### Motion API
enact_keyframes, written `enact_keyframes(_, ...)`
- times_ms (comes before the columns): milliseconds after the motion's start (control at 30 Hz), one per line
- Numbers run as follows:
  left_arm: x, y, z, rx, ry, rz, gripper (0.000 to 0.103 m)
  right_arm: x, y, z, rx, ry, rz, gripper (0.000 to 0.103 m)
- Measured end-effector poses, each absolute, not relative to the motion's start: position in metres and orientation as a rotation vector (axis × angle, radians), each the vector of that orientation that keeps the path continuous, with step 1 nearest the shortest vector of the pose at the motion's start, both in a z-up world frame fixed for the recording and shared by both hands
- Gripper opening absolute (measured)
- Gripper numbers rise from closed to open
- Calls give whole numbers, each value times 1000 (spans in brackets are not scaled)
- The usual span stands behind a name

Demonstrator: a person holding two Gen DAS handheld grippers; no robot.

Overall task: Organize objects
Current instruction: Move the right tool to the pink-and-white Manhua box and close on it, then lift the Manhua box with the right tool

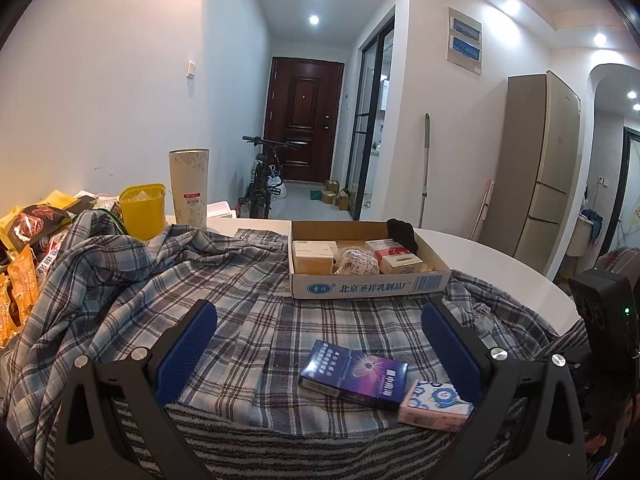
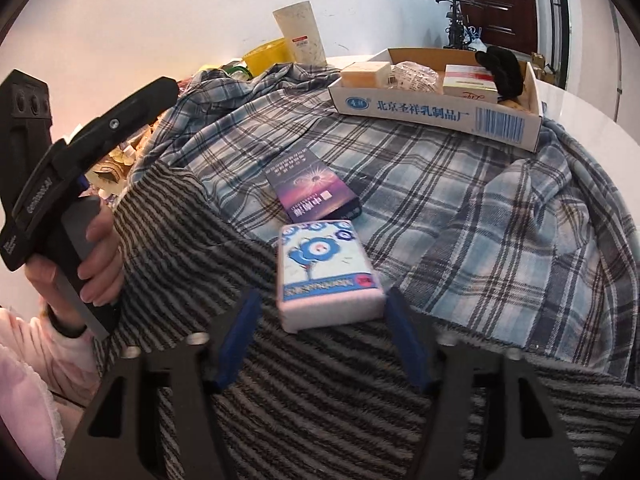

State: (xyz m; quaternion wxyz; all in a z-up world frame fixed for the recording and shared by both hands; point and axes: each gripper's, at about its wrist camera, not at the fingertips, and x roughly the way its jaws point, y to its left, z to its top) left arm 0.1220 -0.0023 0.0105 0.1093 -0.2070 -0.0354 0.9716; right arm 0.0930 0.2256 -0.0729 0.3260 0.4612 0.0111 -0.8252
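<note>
A plaid shirt [image 1: 240, 300] covered the white desk [image 1: 500, 256] facing a hallway door [image 1: 304, 120]. Both left tongs [image 1: 320, 344] and right tongs [image 2: 324, 320] gaped wide, holding nothing.

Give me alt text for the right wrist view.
The open right gripper straddles the near end of a pink tissue pack lying on striped and plaid cloth. A dark blue cigarette box lies just beyond it, a cardboard tray farther back.

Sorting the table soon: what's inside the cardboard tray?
The cardboard tray holds a cream box, a clear wrapped packet, red-and-white boxes and a black item on its rim. Anything beneath them is hidden.
</note>
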Motion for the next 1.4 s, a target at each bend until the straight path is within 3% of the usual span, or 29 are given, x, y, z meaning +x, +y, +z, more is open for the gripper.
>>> enact_keyframes(267,122,-2,11,-611,-98,2860,103,96,236,-60,1133,55,-2292,49)
enact_keyframes(467,120,-3,10,-635,-98,2860,103,105,240,-31,961,285,-2613,49)
enact_keyframes(800,121,2,10,-633,-57,2883,103,73,248,-65,1226,255,-2532,50)
enact_keyframes(1000,120,5,9,-642,-34,2883,103,71,233,-62,1187,371,-2542,60)
enact_keyframes(1333,117,1,7,-672,-39,2886,103,52,219,-74,1206,438,-2481,60)
enact_keyframes(1400,114,-2,6,-695,-54,2886,103,48,221,-78,1221,416,-2476,55)
